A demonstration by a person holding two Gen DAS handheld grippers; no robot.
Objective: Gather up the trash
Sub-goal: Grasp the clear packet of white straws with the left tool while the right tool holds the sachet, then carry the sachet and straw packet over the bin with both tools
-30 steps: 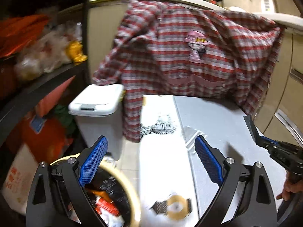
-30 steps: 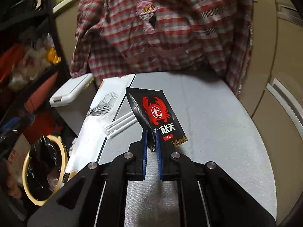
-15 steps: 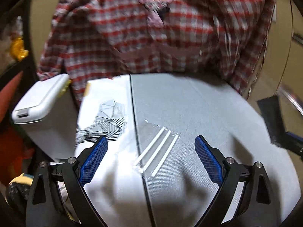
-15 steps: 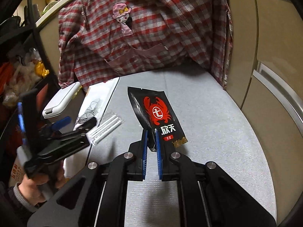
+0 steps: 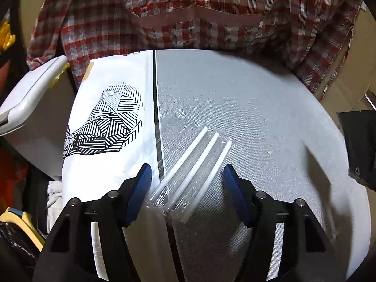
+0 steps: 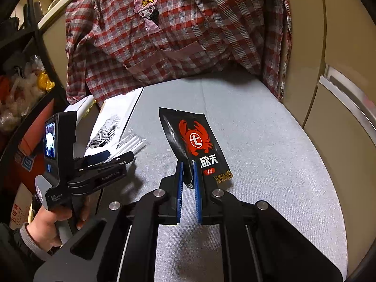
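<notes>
Grey woven tabletop (image 5: 258, 117) w/ crinkly clear straw packet (image 5: 195, 164), left tongs (image 5: 188, 183) closing round it.

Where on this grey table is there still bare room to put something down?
The grey table is bare to the right of the black crab packet, out to its round edge. The left side is crowded: clear packet of white sticks, patterned white bag, left gripper closing around the sticks.

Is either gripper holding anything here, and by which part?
The right gripper pinches the black crab-print packet at its near bottom edge. The left gripper, jaws closing, straddles the clear packet of white sticks, not yet gripping.
</notes>
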